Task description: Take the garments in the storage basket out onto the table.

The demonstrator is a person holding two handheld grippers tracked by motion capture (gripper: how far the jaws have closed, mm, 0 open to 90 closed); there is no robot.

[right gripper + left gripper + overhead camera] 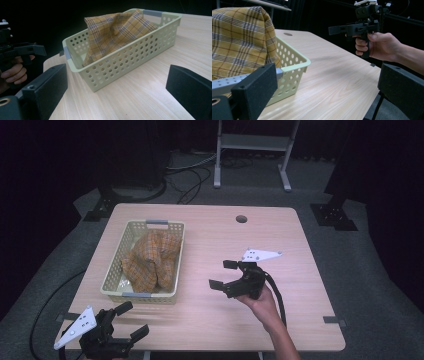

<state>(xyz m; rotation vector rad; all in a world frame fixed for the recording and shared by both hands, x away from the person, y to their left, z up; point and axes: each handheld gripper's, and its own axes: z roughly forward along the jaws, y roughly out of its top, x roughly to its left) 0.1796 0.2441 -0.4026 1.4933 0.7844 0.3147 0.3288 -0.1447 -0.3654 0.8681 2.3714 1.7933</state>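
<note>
- Cloth (152, 260): yellow plaid, bunched up in the basket (114, 270), heaped above the rim.
- Basket: pale green, perforated, on the left half of the table (280, 240).
- My left gripper (129, 320): jaws wide apart, empty, at the table's near left corner, just short of the basket's near end.
- My right gripper (223, 274): jaws apart, empty, held above the table right of the basket, pointing at it, well clear of it.
- Neither touches cloth or basket.
</note>
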